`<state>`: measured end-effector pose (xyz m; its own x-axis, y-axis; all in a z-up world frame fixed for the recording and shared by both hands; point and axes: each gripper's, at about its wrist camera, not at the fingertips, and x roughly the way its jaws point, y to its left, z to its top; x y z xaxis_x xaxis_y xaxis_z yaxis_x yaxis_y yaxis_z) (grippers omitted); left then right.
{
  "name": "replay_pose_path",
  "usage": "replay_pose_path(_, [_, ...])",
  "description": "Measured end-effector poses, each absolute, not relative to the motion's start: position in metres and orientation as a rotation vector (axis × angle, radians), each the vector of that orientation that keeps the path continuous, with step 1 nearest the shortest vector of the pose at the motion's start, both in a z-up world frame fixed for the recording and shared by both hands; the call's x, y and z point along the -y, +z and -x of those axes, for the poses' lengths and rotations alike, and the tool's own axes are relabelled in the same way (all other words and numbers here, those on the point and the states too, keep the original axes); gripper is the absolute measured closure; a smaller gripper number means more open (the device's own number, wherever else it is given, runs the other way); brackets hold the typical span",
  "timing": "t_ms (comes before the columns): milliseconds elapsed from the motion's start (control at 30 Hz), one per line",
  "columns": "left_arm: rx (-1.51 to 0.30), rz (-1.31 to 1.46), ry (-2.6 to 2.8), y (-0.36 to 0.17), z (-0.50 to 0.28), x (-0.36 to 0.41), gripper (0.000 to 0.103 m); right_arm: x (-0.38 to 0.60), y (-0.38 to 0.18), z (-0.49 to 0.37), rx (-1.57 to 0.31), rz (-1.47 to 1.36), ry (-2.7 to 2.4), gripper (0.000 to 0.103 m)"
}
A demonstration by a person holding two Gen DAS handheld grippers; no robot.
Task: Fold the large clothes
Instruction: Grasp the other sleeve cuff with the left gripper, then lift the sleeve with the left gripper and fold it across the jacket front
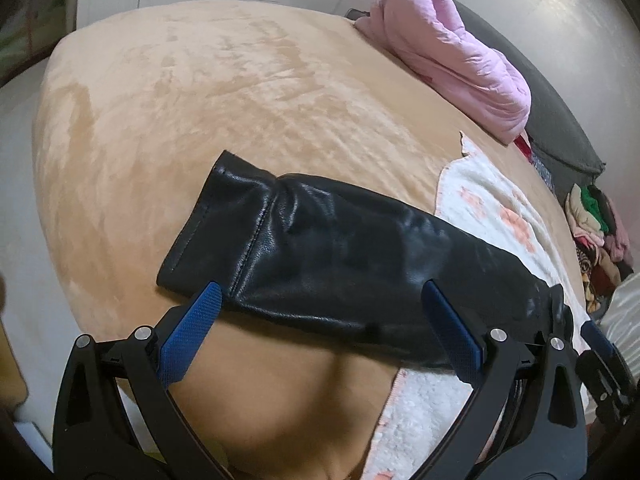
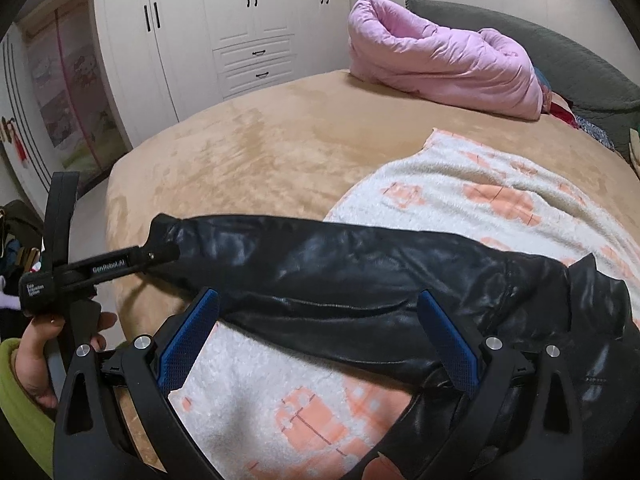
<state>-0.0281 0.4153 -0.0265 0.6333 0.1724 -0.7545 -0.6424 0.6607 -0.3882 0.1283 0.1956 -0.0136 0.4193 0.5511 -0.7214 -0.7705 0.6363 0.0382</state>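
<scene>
A black leather jacket (image 2: 580, 320) lies on the bed, with one sleeve (image 1: 320, 248) stretched out to the left over a white blanket (image 2: 460, 192). My left gripper (image 1: 320, 300) is open, its blue fingertips resting at the sleeve's near edge close to the cuff (image 1: 200, 232). In the right wrist view the left gripper (image 2: 164, 254) shows side-on at the cuff, held by a hand (image 2: 40, 344). My right gripper (image 2: 316, 304) is open, its fingertips at the sleeve's (image 2: 320, 264) near edge by the shoulder. Nothing is gripped.
The bed has a tan plush cover (image 1: 240, 100). A rolled pink quilt (image 2: 440, 60) lies by the grey headboard (image 2: 580, 60). White wardrobes (image 2: 240, 20) stand behind the bed. A pile of clothes (image 1: 596, 232) sits off the bed's right side.
</scene>
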Motion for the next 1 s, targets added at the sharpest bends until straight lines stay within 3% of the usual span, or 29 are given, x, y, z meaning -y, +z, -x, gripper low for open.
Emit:
replay_pose_path(600, [-0.725, 0.846, 0.580, -0.052, 0.047, -0.437, 0.010, -0.155, -0.021, -0.135, -0.783, 0.223, 0.782, 0.004])
replay_pose_path(633, [-0.724, 0.843, 0.575, -0.052, 0.044, -0.437, 0.017, -0.152, -0.021, -0.136, -0.787, 0.213, 0.777, 0.004])
replay_pose_path(667, [-0.718, 0.835, 0.565, -0.052, 0.042, -0.436, 0.038, -0.149, -0.021, -0.138, -0.792, 0.203, 0.771, 0.004])
replay_pose_path(700, [-0.717, 0.828, 0.557, -0.053, 0.038, -0.436, 0.053, -0.145, -0.021, -0.139, -0.794, 0.196, 0.762, 0.004])
replay_pose_path(833, [-0.682, 0.848, 0.483, -0.053, 0.030, -0.437, 0.092, -0.132, -0.022, -0.145, -0.802, 0.169, 0.728, 0.004])
replay_pose_path(1000, [-0.643, 0.768, 0.460, -0.032, 0.029, -0.428, 0.098, -0.116, -0.019, -0.152, -0.796, 0.132, 0.696, 0.004])
